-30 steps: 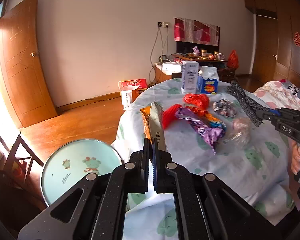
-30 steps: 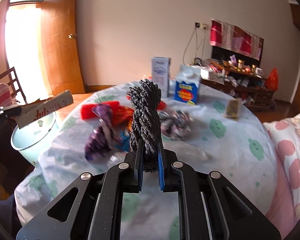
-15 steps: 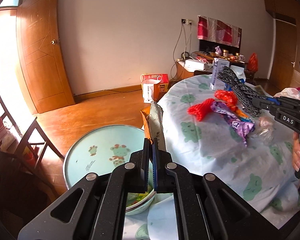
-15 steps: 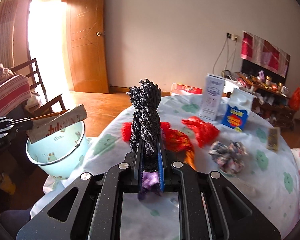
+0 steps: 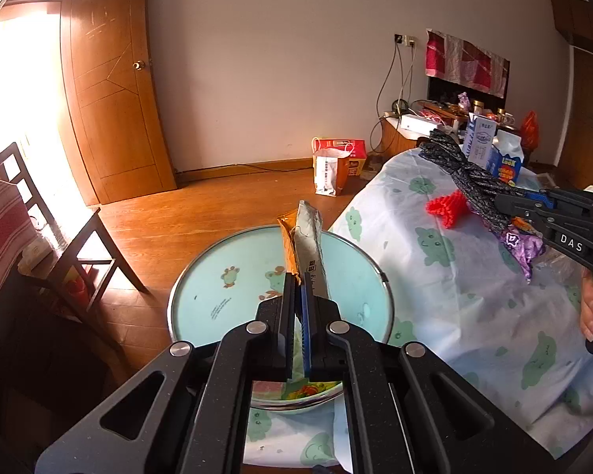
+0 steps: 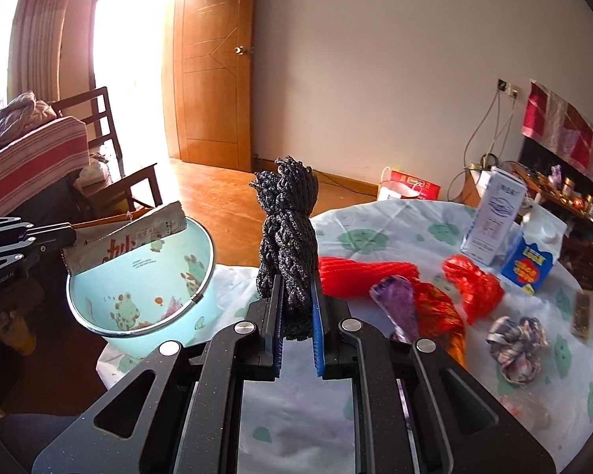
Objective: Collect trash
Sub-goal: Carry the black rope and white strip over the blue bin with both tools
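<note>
Both grippers are loaded and heading for the pale blue basin [image 6: 146,276] beside the table [image 6: 415,229]. The left gripper [image 5: 300,296] pinches a flat snack wrapper [image 5: 308,237] right above the basin's mouth. The right gripper [image 6: 296,312] is clamped on a dark netted bundle [image 6: 288,237], over the table edge just beside the basin. To my eye this is the drop-off step: next the left jaws need to part, letting the wrapper fall in.
</note>
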Tool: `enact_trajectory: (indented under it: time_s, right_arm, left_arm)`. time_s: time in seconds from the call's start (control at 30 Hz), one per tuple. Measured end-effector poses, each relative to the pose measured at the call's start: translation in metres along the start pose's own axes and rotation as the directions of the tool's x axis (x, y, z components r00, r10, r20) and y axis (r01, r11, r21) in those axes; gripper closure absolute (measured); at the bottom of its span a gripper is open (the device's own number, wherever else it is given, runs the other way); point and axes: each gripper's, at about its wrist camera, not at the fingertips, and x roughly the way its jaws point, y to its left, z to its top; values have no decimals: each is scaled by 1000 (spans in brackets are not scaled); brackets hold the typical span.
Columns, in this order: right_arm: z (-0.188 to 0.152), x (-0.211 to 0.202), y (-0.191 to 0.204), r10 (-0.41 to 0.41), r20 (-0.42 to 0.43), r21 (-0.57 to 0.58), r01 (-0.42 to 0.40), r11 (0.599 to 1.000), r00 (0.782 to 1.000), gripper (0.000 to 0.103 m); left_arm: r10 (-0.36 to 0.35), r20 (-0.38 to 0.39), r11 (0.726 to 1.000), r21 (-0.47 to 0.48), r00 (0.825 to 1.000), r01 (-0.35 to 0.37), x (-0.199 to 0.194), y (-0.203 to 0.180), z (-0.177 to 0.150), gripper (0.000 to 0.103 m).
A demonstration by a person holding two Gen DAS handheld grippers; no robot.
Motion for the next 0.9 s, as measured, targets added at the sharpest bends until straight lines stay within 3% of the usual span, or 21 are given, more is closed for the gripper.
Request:
enact_trajectory:
  time_s: [0.9]
  right_arm:
    - [15,36,53,93,-27,-104,-95,990,995,90]
  left_arm:
    - [91,-23,994,-58,996,-92,0,46,-13,101]
